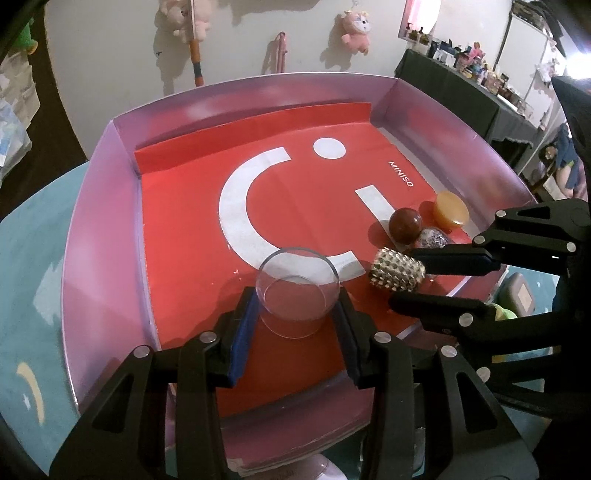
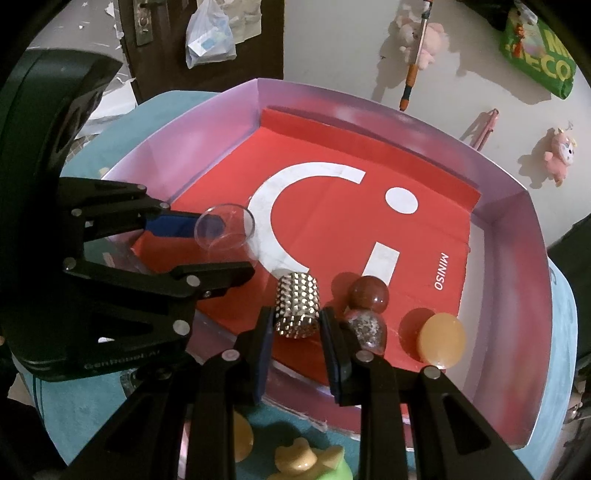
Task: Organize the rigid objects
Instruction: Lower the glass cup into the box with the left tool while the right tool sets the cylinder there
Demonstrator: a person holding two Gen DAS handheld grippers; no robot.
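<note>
1. Inside the pink tray (image 1: 92, 221), a red sheet (image 1: 184, 221) is laid flat.
2. Upon it, a clear cup (image 1: 297, 291) is clamped by the left gripper (image 1: 295, 328).
3. Nearby, a studded roller (image 2: 297, 310) is clamped by the right gripper (image 2: 297, 354).
4. Beside the roller, a brown ball (image 2: 369, 293), a glitter ball (image 2: 365, 328) and an amber disc (image 2: 441, 339) are gathered.

Home bedrm: plush toys (image 1: 355, 30) on wall, cluttered shelf (image 1: 476, 70), door (image 2: 207, 48).
</note>
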